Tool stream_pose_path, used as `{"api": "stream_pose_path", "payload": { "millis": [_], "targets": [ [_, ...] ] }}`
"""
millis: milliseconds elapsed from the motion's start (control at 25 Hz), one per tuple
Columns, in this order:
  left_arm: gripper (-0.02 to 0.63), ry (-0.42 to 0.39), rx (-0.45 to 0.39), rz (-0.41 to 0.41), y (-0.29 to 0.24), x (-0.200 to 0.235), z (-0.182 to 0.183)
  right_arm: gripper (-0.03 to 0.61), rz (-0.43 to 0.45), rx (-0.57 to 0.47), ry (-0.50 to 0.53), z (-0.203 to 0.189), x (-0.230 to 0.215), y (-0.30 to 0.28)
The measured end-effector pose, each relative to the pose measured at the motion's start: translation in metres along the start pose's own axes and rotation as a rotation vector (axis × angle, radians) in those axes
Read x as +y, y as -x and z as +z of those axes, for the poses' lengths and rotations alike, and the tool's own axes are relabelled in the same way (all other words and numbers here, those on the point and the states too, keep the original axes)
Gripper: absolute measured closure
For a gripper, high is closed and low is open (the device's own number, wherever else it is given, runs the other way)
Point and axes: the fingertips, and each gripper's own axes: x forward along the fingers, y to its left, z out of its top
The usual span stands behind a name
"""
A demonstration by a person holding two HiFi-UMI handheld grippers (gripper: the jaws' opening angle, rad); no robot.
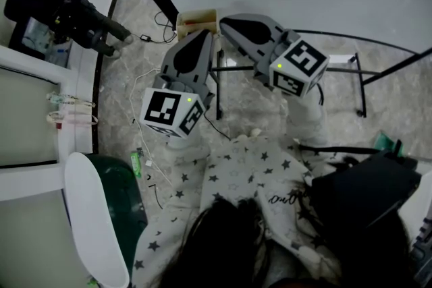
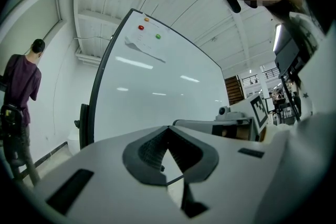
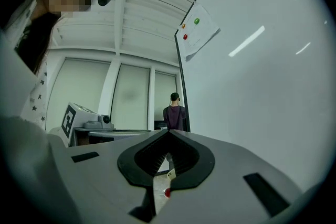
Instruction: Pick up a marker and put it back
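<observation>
Past right gripper [image 3: 168, 131], unclear red spot [image 3: 167, 192].

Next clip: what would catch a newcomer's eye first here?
The big whiteboard fills both gripper views, with three coloured magnets on a paper sheet near its top corner. In the head view, the left claw and right claw point side by side toward it, both shut. A bystander in purple stands beyond the board's edge, back turned.
</observation>
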Motion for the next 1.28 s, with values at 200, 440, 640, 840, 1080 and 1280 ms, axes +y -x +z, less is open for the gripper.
{"api": "stream_pose_path", "payload": {
  "millis": [200,440,640,840,1080,1280],
  "targets": [
    [0.614,0.005,0.007,0.007,0.001,0.003,-0.004,0.571,0.017,0.009,-0.025,-0.006,0.001,-0.002],
    [0.614,0.003,0.012,-0.002,0.001,0.001,-0.005,0.572,0.014,0.008,-0.029,-0.009,-0.001,-0.002],
    [0.614,0.004,0.019,-0.020,-0.002,-0.002,-0.007,0.571,0.014,0.018,-0.009,-0.010,0.000,-0.003],
    [0.614,0.002,0.023,-0.019,-0.003,-0.003,-0.007,0.572,0.013,0.024,-0.002,-0.011,-0.001,-0.003],
    [0.614,0.002,0.022,-0.013,-0.002,-0.002,-0.005,0.572,0.019,0.033,-0.002,-0.011,0.000,-0.005],
    [0.614,0.007,0.029,-0.011,-0.001,-0.001,-0.009,0.571,0.016,0.042,-0.008,-0.016,0.000,-0.005]
  ]
}}
